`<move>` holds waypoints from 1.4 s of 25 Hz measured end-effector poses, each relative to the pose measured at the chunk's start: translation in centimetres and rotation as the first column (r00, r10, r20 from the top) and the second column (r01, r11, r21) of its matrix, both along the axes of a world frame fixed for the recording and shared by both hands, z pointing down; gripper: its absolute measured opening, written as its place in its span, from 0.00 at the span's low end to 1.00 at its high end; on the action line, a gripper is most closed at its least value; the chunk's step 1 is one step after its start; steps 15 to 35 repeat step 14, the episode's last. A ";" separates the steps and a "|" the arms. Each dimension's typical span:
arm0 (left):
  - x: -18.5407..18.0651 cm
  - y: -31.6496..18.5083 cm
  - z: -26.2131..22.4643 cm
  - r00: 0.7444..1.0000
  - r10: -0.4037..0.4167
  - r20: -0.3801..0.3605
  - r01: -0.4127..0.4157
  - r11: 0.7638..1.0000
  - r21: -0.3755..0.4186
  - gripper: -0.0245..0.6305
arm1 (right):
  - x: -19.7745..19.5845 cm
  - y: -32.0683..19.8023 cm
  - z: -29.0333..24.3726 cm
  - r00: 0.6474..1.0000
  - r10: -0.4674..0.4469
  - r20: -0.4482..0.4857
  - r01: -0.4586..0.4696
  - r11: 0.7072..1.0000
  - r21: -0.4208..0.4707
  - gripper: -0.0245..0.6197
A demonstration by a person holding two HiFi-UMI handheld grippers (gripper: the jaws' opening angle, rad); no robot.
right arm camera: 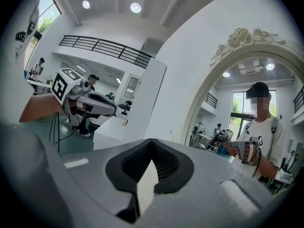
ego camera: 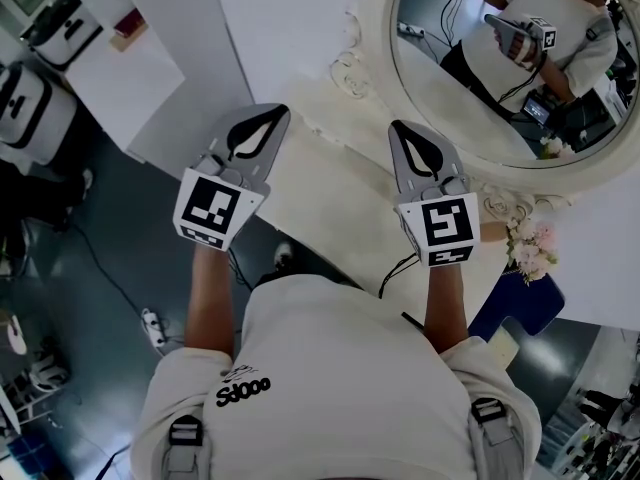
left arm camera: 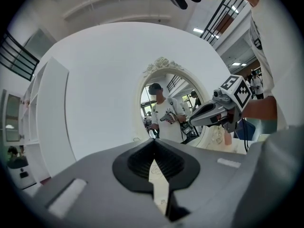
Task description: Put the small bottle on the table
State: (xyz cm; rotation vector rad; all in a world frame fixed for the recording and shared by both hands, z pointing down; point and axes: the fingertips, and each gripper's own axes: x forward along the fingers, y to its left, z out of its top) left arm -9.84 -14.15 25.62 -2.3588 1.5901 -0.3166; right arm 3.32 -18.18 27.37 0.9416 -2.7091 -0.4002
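Note:
Both grippers hover side by side over the white ornate dressing table [ego camera: 330, 183]. My left gripper [ego camera: 274, 112] is shut and holds nothing; in its own view the jaws [left arm camera: 153, 142] meet at the tip. The right gripper [ego camera: 397, 126] is also shut and empty, its jaws [right arm camera: 151, 142] closed in its own view. A small beige bottle-like thing [ego camera: 492, 232] stands on the table just right of the right gripper; the left gripper view shows it [left arm camera: 227, 137] below the right gripper [left arm camera: 194, 120]. The left gripper [right arm camera: 113, 110] appears at the left of the right gripper view.
An oval mirror with a cream carved frame [ego camera: 386, 63] stands at the back of the table and reflects the person. Pink flowers [ego camera: 531, 248] and a blue object [ego camera: 522, 306] lie at the right. A white cabinet [ego camera: 130, 78] stands left, over a dark floor with cables [ego camera: 150, 328].

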 end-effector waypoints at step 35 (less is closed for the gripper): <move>-1.8 -0.9 2.2 1.000 -0.009 -0.016 0.009 0.999 -0.053 0.07 | -1.2 -1.0 1.5 1.000 -0.005 -0.007 0.005 0.999 -0.036 0.04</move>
